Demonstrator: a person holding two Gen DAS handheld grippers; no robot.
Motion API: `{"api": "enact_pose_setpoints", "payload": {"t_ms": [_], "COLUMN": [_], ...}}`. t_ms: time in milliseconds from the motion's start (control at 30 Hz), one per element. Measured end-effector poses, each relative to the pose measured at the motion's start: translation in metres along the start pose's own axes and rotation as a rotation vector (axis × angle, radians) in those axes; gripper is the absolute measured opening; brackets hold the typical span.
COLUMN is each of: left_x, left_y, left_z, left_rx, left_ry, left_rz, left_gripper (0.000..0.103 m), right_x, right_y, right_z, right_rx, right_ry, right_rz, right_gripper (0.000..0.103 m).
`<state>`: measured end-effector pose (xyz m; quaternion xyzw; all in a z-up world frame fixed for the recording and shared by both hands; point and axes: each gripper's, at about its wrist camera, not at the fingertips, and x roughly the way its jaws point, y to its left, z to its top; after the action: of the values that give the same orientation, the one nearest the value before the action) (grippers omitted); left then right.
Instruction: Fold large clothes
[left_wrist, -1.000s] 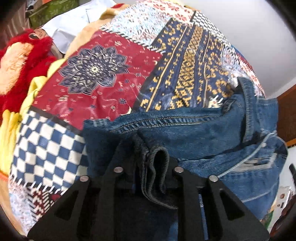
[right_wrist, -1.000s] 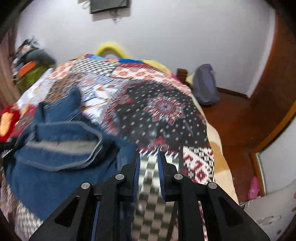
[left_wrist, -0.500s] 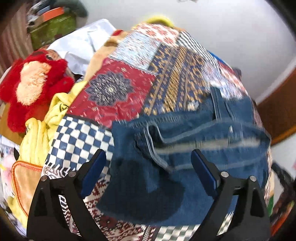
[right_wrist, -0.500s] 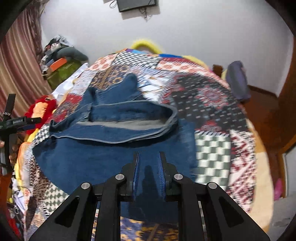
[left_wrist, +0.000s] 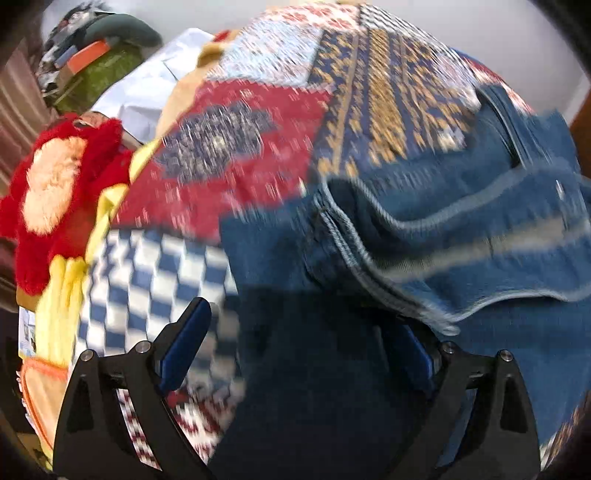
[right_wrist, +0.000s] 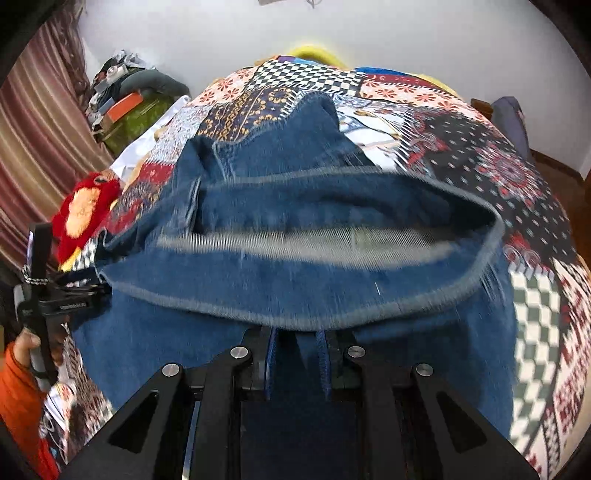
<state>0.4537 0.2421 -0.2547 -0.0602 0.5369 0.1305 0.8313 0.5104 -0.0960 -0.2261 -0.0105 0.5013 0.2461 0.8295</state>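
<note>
Spread over a patchwork quilt (right_wrist: 491, 155) covering the bed, with a red plush toy (left_wrist: 55, 184) and yellow cloth (left_wrist: 66, 295) off the quilt's left edge, a pale sheet (left_wrist: 147, 96) beyond them, a green box (right_wrist: 136, 118) topped with clutter against a striped curtain (right_wrist: 33, 147), and a grey bag (right_wrist: 511, 122) on the floor at the far right. Nothing lying on top of the jeans (right_wrist: 295, 266); only each gripper's own black frame blocking the near part of the cloth. Lying mid-quilt, folded over, waistband opening gaping toward the right wrist camera, long axis running away from that camera toward the head of the bed, one narrow end reaching the checked patch there. Dark blue denim, paler stitched hems, grey-white inner band showing inside the opening, much of it motion-blurred. Left gripper (left_wrist: 295, 350) spread wide, blue pads far apart above the denim's near left edge, nothing between them. Right gripper (right_wrist: 297, 363) nearly pressed together, a narrow gap remaining; hard to tell whether cloth is pinched. Left gripper also seen from the right wrist view at the denim's left edge, held by a hand (right_wrist: 29, 343) in an orange sleeve.
</note>
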Motion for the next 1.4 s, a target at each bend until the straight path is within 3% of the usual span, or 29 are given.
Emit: {"api": "enact_pose_setpoints", "payload": {"t_ms": [167, 233, 367, 467, 600, 700, 800, 933, 1100, 1233, 1333, 1400], "left_x": [-0.001, 0.001, 0.006, -0.007, -0.046, -0.079, -0.113, -0.129, -0.110, -0.070, -0.048, -0.043], "left_y": [0.020, 0.029, 0.041, 0.037, 0.019, 0.005, -0.013, -0.033, -0.056, -0.064, -0.062, -0.055], "left_z": [0.035, 0.042, 0.045, 0.040, 0.027, 0.019, 0.007, -0.006, -0.030, -0.048, -0.060, -0.067], "left_rx": [-0.107, -0.140, -0.190, -0.143, -0.011, 0.042, 0.083, 0.100, 0.102, 0.084, 0.085, 0.063], "left_ry": [-0.083, -0.110, -0.080, -0.098, -0.191, -0.255, -0.324, -0.347, -0.314, -0.239, -0.215, -0.229], "left_rz": [0.014, 0.052, 0.015, 0.046, 0.087, 0.046, -0.041, -0.160, -0.245, -0.213, -0.163, -0.185], "left_gripper": [0.095, 0.101, 0.103, 0.103, 0.103, 0.103, 0.103, 0.103, 0.103, 0.103, 0.103, 0.103], "right_x": [0.016, 0.022, 0.032, 0.024, 0.000, -0.021, -0.041, -0.054, -0.041, 0.003, 0.005, 0.002], "right_y": [-0.009, -0.014, -0.013, -0.004, 0.016, 0.035, 0.058, 0.087, 0.110, 0.107, 0.096, 0.088], "right_z": [0.043, 0.054, 0.064, 0.062, 0.050, 0.039, 0.026, 0.008, -0.017, -0.033, -0.046, -0.051], "right_rx": [0.049, 0.103, 0.127, 0.104, 0.016, -0.059, -0.128, -0.207, -0.275, -0.319, -0.323, -0.310], "right_ry": [-0.045, -0.084, -0.125, -0.136, -0.135, -0.151, -0.158, -0.157, -0.113, 0.018, -0.046, -0.051], "right_rz": [0.003, -0.019, -0.087, -0.109, -0.071, -0.055, -0.017, 0.006, -0.017, -0.130, -0.079, -0.065], "right_gripper": [0.014, 0.014, 0.014, 0.014, 0.014, 0.014, 0.014, 0.014, 0.014, 0.014, 0.015, 0.015]}}
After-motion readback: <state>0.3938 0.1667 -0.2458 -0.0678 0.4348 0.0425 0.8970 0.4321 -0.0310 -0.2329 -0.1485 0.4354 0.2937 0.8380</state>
